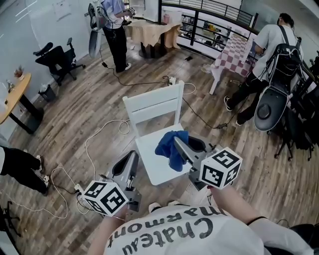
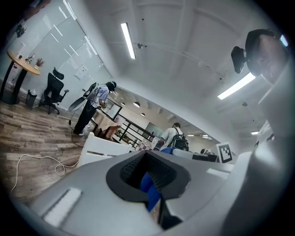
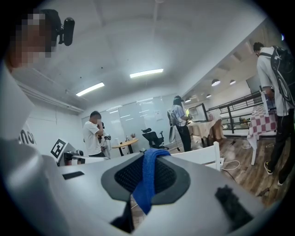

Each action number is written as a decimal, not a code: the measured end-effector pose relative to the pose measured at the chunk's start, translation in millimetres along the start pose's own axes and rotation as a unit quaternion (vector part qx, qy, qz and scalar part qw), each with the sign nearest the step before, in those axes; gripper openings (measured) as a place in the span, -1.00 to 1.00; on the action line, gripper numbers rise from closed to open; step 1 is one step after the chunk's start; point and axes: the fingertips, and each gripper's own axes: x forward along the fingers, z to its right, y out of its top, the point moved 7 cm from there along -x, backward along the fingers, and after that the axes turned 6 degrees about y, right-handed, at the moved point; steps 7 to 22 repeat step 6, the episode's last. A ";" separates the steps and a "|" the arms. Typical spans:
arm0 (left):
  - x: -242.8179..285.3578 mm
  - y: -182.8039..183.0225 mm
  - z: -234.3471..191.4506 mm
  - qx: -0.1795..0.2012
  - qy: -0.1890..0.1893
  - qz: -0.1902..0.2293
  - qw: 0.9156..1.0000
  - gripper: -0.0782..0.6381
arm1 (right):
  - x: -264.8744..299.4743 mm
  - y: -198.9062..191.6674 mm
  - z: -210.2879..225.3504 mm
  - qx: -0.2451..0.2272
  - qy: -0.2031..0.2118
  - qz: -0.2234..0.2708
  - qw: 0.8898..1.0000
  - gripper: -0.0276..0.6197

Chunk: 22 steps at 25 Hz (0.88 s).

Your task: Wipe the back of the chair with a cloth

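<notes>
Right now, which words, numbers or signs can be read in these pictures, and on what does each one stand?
"Chateau Marmont": printed on the person's white shirt, upside down in the head view.
Marker cubes: black square patterns only, no letters or numbers.
Sheets on the far wall: too small to read.

Head view: we are looking steeply down from above onto the chair (image 1: 154, 105), close in, with floor (image 1: 75, 124) all round it. Left gripper view: we are sitting low beside the seat and tilting up along the jaws, taking in much ceiling (image 2: 184, 55). Right gripper view: we are sitting low likewise, facing across the room. All three are sharing the chair and cloth (image 1: 172, 143).
</notes>
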 end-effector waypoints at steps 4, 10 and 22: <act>0.1 0.6 3.2 0.002 0.001 0.000 1.000 -0.76 | -1.8 0.6 1.8 0.004 -0.002 -0.001 1.000 -0.76; -0.6 0.6 3.6 0.003 0.002 0.001 1.000 -0.76 | -2.3 0.5 2.3 0.008 -0.002 0.000 1.000 -0.76; -0.6 0.6 3.6 0.003 0.002 0.001 1.000 -0.76 | -2.3 0.5 2.3 0.008 -0.002 0.000 1.000 -0.76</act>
